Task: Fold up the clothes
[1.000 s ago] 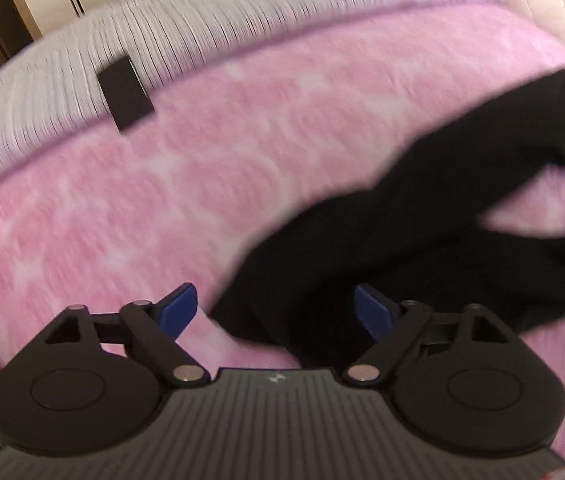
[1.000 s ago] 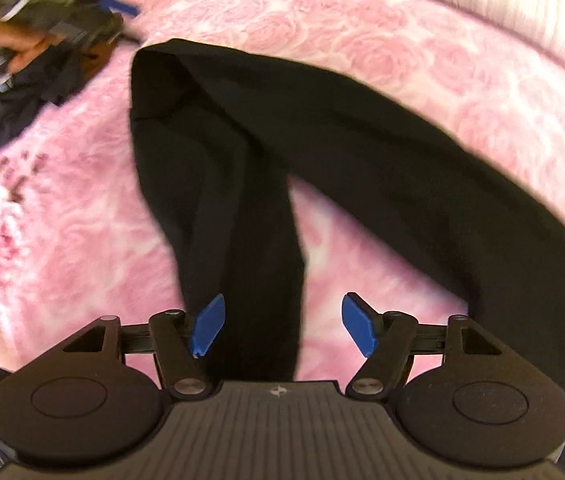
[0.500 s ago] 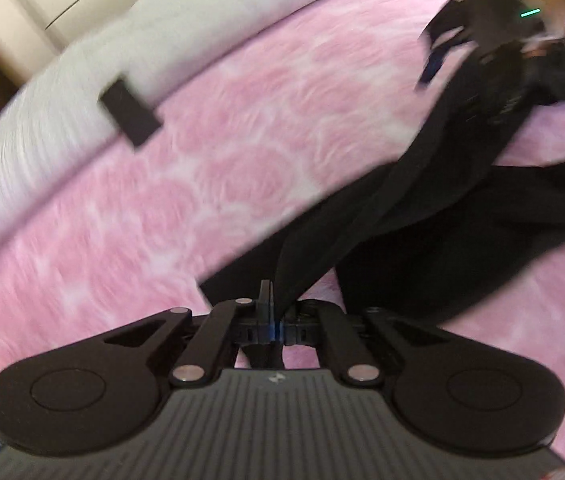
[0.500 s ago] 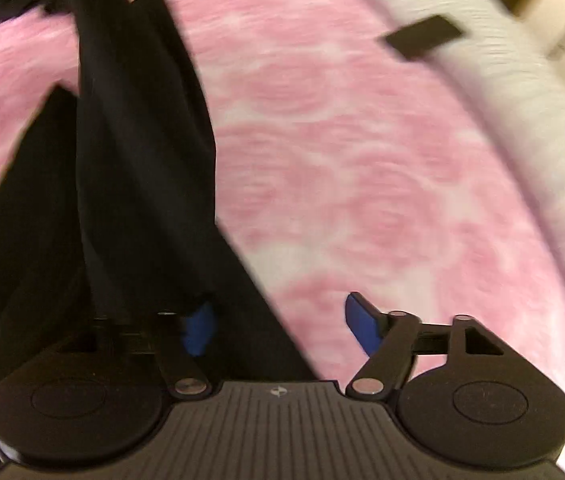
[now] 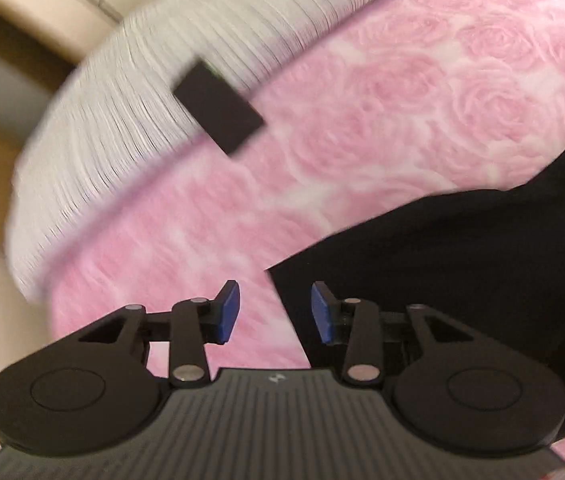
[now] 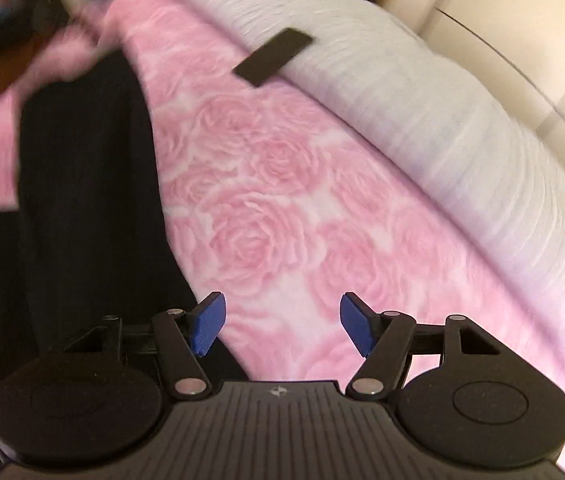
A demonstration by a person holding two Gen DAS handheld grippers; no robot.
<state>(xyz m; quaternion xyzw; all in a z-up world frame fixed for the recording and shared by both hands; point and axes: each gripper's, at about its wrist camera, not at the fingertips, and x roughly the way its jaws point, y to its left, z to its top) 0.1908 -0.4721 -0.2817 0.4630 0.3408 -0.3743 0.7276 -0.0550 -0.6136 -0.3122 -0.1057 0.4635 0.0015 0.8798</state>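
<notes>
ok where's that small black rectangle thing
It lies where the pink blanket meets the white ribbed bedding, upper middle in both views, apart from the black garment.

Two wrist fisheyes, angled steeply down, close over pink blanket (image 5: 362,140), sharing black tag (image 5: 218,107)

A garment (image 5: 462,248) is spread on a blanket (image 5: 322,152), with a flat tag (image 5: 218,114) laid at the bedding (image 5: 130,120) edge behind it.

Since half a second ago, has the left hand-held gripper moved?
Yes. The left hand-held gripper has let go of the black garment, jaws opening, and drawn nearer the black rectangle, which looks larger.
</notes>
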